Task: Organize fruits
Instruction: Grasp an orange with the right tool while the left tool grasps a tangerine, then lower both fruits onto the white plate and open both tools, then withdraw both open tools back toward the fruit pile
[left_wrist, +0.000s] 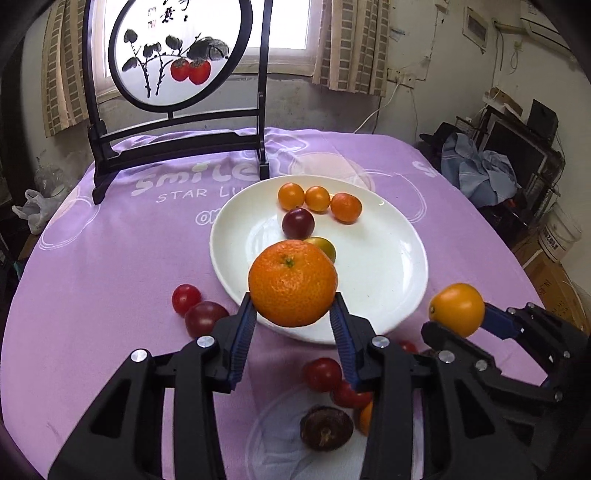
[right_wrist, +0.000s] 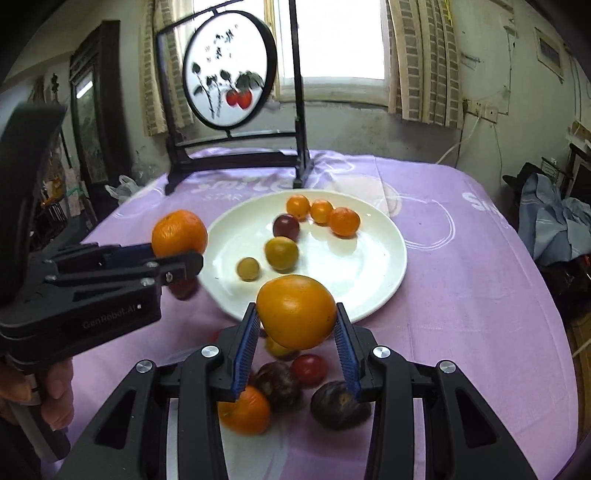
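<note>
Above the near rim of the white plate (left_wrist: 388, 258), the left wrist view shows the left gripper (left_wrist: 293, 314) clenched on a mandarin (left_wrist: 292, 282), its blue pads pressing both sides of the fruit, which is clear of the purple tablecloth (left_wrist: 110, 258). Off to the right, the right gripper (left_wrist: 458, 314) grasps a smooth orange fruit (left_wrist: 458, 308). Small orange and dark fruits lie on the plate, and red cherry tomatoes (left_wrist: 186, 298) and a brown fruit (left_wrist: 326, 428) lie on the cloth.

Over the plate's near edge in the right wrist view, the right gripper's pads squeeze the smooth orange fruit, held in the air. At left, a hand (right_wrist: 55, 391) holds the left gripper with the mandarin beside the plate rim. Loose fruits lie on the cloth below.
</note>
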